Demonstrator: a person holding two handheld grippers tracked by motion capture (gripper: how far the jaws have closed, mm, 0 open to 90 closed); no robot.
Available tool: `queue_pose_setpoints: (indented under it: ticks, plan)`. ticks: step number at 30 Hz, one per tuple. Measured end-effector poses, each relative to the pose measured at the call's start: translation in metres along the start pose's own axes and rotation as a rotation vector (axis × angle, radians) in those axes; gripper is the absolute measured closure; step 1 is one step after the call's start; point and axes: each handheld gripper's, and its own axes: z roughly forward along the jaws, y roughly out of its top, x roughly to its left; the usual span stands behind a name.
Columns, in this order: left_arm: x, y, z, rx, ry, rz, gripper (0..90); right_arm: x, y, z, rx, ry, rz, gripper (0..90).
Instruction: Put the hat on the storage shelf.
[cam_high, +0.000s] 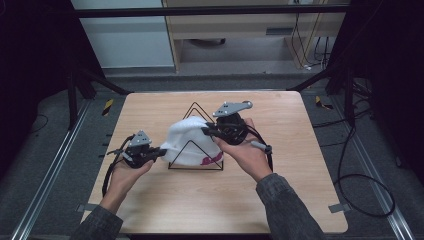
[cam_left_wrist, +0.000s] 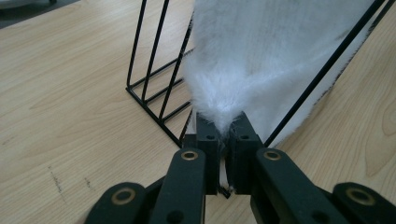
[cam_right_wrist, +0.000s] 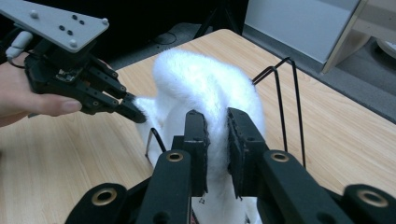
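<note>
white fuzzy hat (cam_high: 191, 139) pinched by left tool (cam_left_wrist: 223, 140), forearm apparently level.

I count one white fluffy hat (cam_high: 192, 140), one black wire rack (cam_high: 196, 162), and my two grippers.

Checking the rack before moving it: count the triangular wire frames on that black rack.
2 that I can make out on the black wire rack: one triangle at the near end, in front of the fluffy white knitted hat, and one at the far end behind it. The hat may hide more.
</note>
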Motion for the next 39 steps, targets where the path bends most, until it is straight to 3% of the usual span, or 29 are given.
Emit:
queue_pose_setpoints:
  ticks: [12, 21, 30, 39]
  plan:
    - [0.004, -0.008, 0.008, 0.034, -0.007, -0.003, 85.0, 0.008, -0.009, 0.003, 0.03, -0.006, -0.006, 64.0]
    - [0.004, -0.013, 0.01, 0.042, -0.001, 0.005, 85.0, 0.013, -0.016, -0.007, 0.029, -0.02, -0.01, 57.1]
    - [0.006, -0.022, 0.013, 0.037, 0.007, -0.008, 84.8, 0.011, -0.025, -0.018, 0.027, -0.056, 0.001, 50.6]
    - [0.006, -0.027, 0.013, 0.046, 0.003, -0.003, 84.4, 0.006, -0.047, -0.023, 0.046, -0.082, 0.03, 49.1]
